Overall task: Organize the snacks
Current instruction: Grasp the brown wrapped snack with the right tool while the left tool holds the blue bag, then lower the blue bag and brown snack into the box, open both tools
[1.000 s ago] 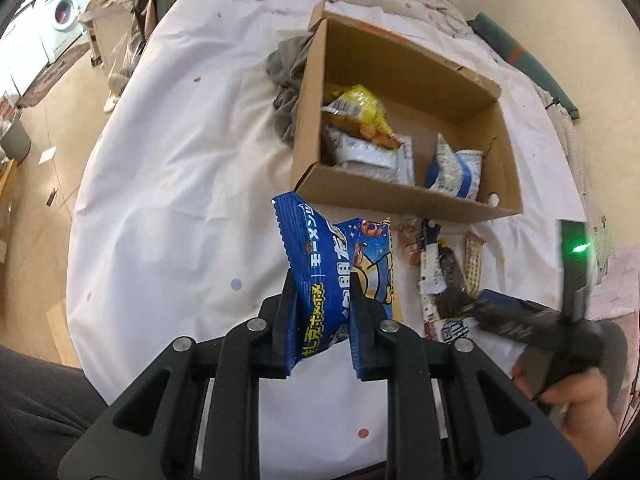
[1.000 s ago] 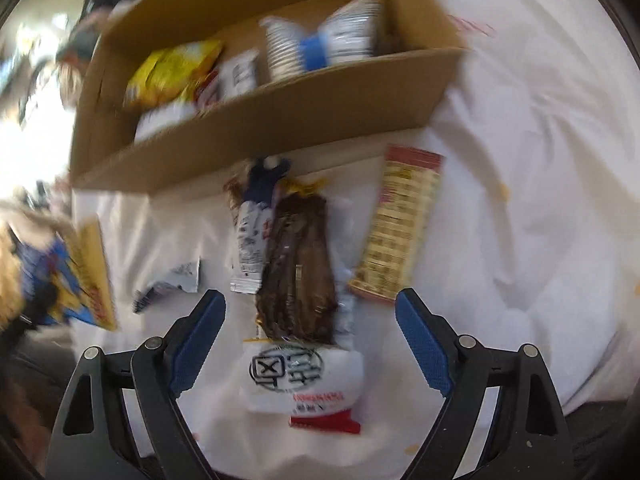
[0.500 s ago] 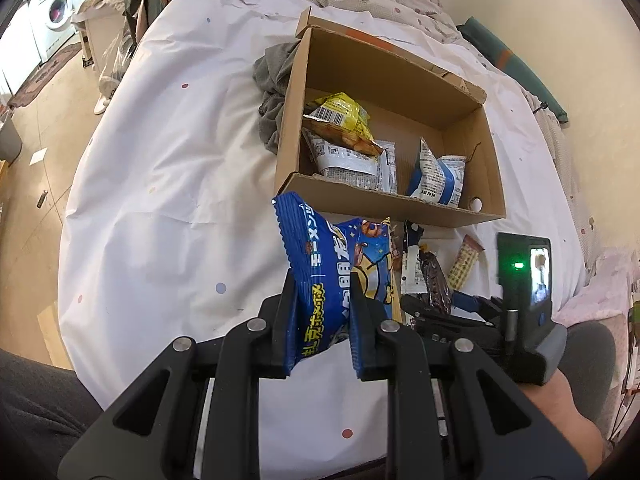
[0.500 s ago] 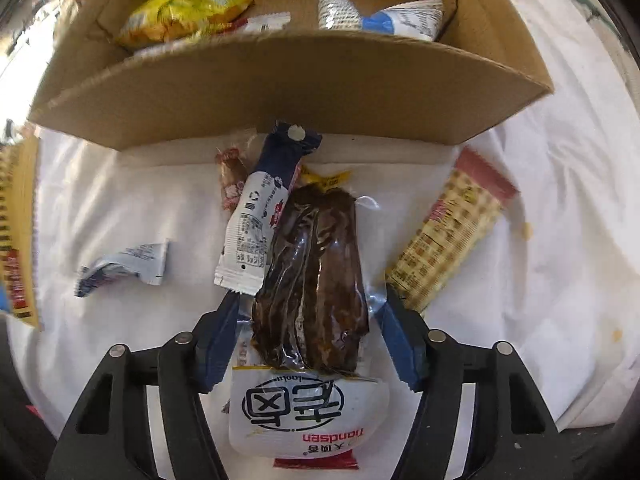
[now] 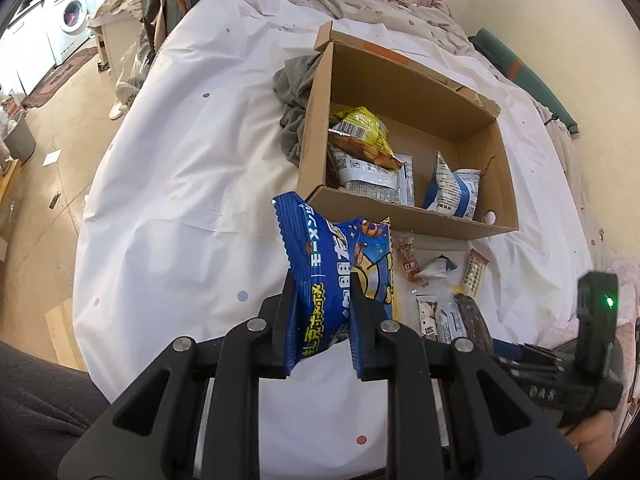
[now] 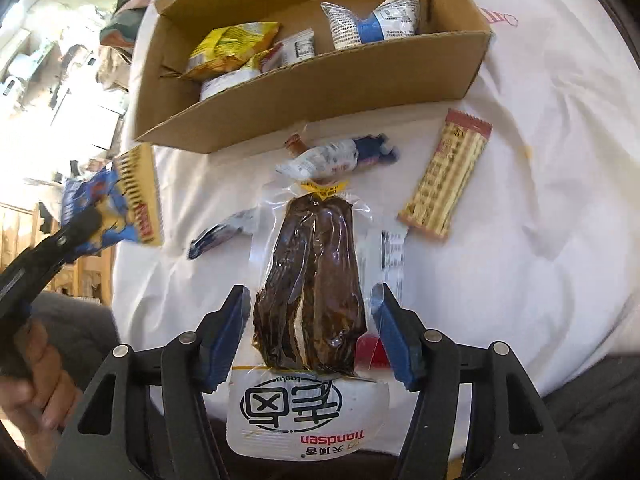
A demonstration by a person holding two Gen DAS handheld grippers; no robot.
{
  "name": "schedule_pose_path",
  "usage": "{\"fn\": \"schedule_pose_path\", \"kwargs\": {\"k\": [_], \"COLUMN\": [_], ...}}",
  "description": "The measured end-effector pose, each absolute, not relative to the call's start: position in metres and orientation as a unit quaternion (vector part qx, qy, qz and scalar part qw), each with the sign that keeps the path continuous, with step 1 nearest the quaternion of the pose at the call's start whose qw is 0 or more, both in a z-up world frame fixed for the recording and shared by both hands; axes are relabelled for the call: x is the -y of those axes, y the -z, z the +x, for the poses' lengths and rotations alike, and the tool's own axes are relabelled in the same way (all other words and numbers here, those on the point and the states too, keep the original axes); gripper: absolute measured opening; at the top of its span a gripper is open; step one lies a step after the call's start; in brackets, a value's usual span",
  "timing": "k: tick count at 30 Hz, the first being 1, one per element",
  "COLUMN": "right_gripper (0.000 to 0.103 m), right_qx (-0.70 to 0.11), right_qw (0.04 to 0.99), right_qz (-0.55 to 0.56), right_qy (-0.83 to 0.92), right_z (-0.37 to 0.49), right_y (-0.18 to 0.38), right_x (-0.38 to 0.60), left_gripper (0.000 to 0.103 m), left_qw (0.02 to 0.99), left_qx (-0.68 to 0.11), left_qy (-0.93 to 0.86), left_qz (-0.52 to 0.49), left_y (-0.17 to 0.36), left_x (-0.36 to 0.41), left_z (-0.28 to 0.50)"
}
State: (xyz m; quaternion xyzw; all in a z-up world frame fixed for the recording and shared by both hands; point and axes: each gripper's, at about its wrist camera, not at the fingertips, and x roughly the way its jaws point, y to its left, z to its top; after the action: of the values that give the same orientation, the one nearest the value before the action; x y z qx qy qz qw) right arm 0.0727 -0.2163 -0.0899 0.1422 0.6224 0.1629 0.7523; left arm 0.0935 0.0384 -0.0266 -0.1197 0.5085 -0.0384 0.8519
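Right tool (image 6: 308, 332) clamped on the dark vacuum pack (image 6: 310, 280), long axis pointing straight at the cardboard box (image 6: 320, 84) ahead on the bed; left tool (image 5: 322, 320) pinches the blue snack bag (image 5: 320, 276).

Sheet (image 5: 192, 168): white, scattered with small red, blue and orange dots.
Box (image 5: 404, 216): plain brown cardboard, an orange strip on its far flap.
Chip bag (image 5: 328, 276): deep blue with yellow and white lettering and a cartoon figure.
Left gripper (image 5: 320, 336): black throughout.
Vacuum pack (image 6: 312, 292): clear film over dark brown contents, white base with black and red print, yellow top label.
Right gripper (image 6: 312, 336): black frame, blue pads (image 6: 394, 340).
Wafer bar (image 6: 448, 176): tan checked wrapper with dark red ends.
Pouch in box (image 6: 372, 20): white with grey print and a blue band.
Bag in box (image 6: 232, 48): yellow, orange below.
Cloth (image 5: 296, 92): grey.
Floor (image 5: 52, 160): beige.
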Motion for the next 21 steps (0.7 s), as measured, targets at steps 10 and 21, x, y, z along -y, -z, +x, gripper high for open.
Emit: {"fn": "schedule_pose_path", "kwargs": {"k": [10,21], "right_gripper": [0.065,0.065], "right_qx": [-0.545,-0.481], "right_qw": [0.801,0.835], "right_qz": [0.153,0.178], "right_qy": [-0.195,-0.199], "right_z": [0.069,0.099], "right_y": [0.037,-0.002], "right_x": [0.238,0.263], "left_gripper": [0.018,0.018], "left_qw": [0.877,0.888], "left_qx": [-0.469,-0.450], "left_qy": [0.054,0.055], "left_qz": [-0.089,-0.075], "left_y": [-0.003,-0.031], "left_x": [-0.032,-0.028], "left_z": [0.091,0.124]}}
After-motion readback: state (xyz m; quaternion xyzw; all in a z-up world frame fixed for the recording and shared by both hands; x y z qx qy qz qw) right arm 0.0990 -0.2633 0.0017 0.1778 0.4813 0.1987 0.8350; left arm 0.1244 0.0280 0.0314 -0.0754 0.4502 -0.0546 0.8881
